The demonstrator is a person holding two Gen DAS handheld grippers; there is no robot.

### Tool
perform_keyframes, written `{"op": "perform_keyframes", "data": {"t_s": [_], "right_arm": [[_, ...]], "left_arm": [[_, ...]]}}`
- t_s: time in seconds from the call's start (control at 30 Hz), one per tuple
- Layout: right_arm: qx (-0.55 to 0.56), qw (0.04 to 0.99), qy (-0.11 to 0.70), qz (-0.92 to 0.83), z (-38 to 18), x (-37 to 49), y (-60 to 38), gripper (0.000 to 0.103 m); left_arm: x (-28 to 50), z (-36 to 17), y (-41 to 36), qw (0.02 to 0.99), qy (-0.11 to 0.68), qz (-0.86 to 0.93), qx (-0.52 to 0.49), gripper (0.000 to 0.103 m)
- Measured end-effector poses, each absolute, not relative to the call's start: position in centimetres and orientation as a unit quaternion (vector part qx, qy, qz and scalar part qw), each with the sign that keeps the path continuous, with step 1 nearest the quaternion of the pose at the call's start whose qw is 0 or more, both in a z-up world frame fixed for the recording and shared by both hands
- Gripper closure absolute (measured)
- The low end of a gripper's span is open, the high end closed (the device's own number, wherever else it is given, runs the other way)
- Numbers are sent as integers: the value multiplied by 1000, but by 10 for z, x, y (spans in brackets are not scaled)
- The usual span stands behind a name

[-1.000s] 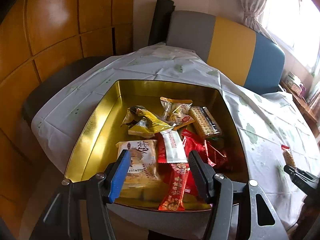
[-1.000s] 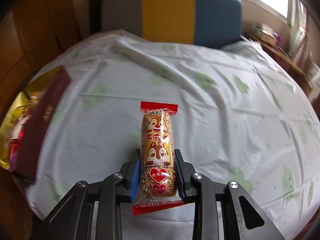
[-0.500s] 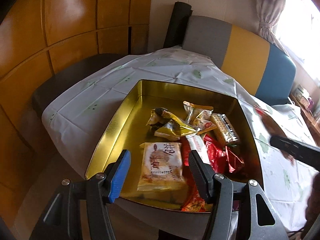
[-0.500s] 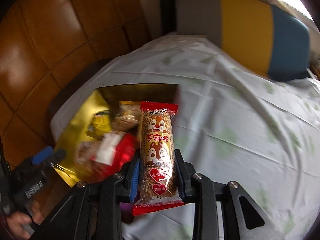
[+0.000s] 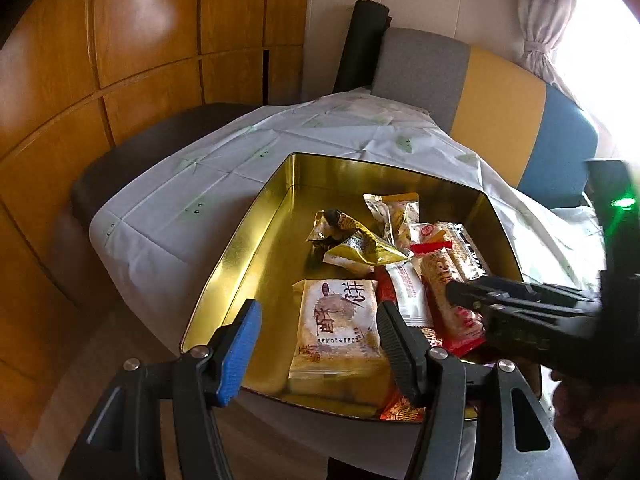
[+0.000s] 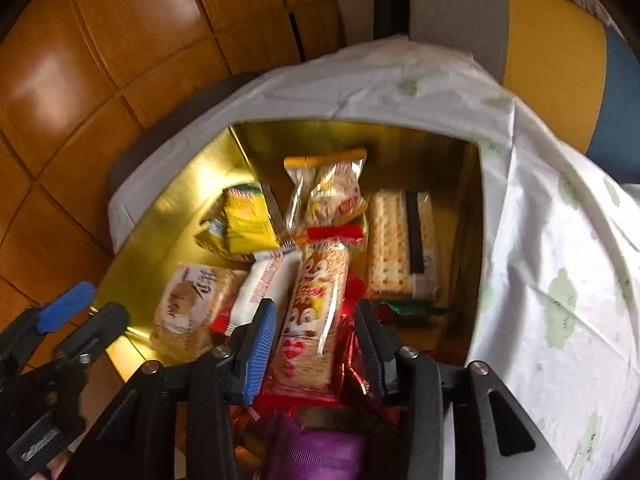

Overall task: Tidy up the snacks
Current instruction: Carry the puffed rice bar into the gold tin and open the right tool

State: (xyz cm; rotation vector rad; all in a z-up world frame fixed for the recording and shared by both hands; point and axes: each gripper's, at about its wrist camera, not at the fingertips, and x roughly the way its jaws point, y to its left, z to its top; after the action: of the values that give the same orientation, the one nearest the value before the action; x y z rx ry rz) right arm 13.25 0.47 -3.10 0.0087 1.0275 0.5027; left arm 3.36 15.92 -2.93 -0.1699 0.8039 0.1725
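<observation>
A gold tin (image 5: 248,256) (image 6: 180,184) on the table holds several wrapped snacks. My right gripper (image 6: 316,340) hangs over its near right part, and its jaws are opening. The squirrel-print sesame bar (image 6: 316,304) (image 5: 440,280) lies between them on the red foil packs, with a thin gap at each pad. In the left wrist view the right gripper (image 5: 472,300) reaches in from the right. My left gripper (image 5: 318,344) (image 6: 86,316) stands open over the tin's near rim, above a beige cake pack (image 5: 336,320), holding nothing.
The tin also holds a yellow pack (image 6: 240,220) and a cracker pack (image 6: 400,240). A white cloth with green prints (image 6: 540,240) covers the table to the right. A grey, yellow and blue seat back (image 5: 500,112) stands behind it, and wood panelling (image 5: 140,40) rises at the left.
My right gripper has swung left from over the bare cloth to above the tin, carrying the sesame bar, and its jaws have spread off the bar. The left gripper has hardly shifted.
</observation>
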Motion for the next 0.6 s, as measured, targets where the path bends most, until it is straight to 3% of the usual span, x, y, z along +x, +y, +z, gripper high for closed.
{"op": "perform_keyframes", "data": {"t_s": [0.17, 0.3, 0.6], "right_arm": [[-6, 852, 464, 243, -16, 115, -2, 62], [-20, 845, 478, 238, -25, 114, 3, 79], [2, 847, 481, 228, -38, 127, 10, 80]], "left_arm": [[32, -29, 156, 914, 390, 81, -80, 42], [32, -29, 152, 914, 392, 80, -75, 42], [32, -25, 145, 916, 388, 82, -55, 39]]}}
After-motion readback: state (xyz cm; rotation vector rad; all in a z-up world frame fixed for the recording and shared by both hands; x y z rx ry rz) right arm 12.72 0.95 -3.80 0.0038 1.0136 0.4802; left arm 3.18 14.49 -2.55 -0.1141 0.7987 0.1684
